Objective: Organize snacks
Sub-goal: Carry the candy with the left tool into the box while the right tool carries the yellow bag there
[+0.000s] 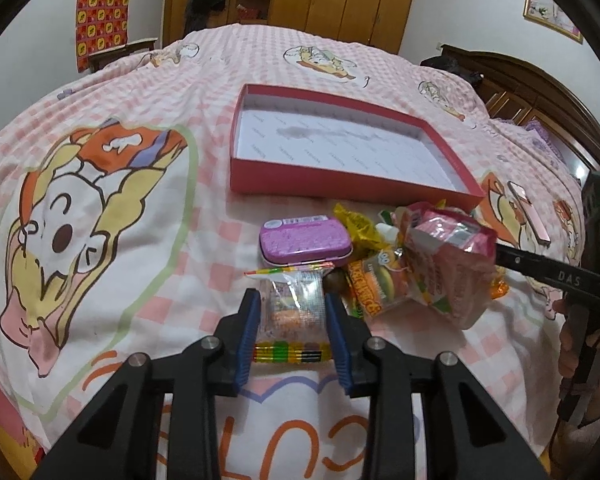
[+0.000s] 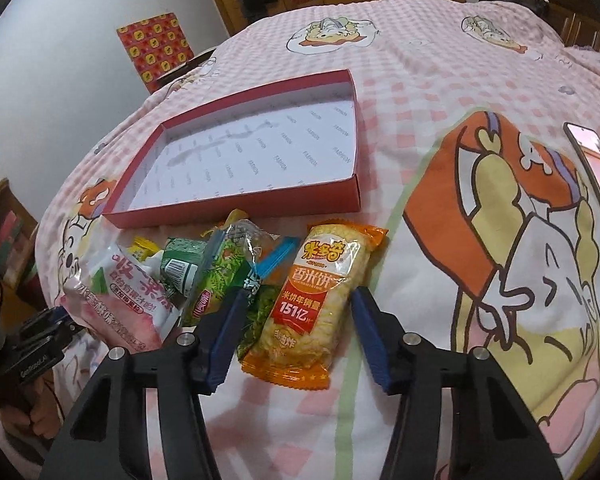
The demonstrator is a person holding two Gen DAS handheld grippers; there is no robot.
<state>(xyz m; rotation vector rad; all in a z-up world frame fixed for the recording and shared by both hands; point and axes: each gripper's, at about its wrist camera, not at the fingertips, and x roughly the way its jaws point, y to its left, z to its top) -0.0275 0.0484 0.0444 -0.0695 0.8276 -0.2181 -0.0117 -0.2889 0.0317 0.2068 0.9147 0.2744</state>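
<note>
Pink checks cover the big bedspread point(image 1: 204, 80) under everything. On it, far from me, sits the red box point(image 1: 340, 186), open and with nothing inside. The snack pile point(image 1: 404, 264) lies just near of the box, between the box and my two claws.

My right claw point(image 2: 296, 328) has its fingers on both sides of the orange rice cracker pack point(image 2: 316, 304). I see a gap at the right pad point(image 2: 370, 344), so the pads do not squeeze yet. The pack's long side runs from near to far, the same way my fingers point, so I think I can pinch it across its short side. The box is far and to the left of this claw.

My left claw point(image 1: 294, 336) is narrow and holds the small clear candy packet point(image 1: 294, 304), blue pads point(image 1: 248, 336) pressing both its sides. The box is straight ahead, so I think this hand goes first.
</note>
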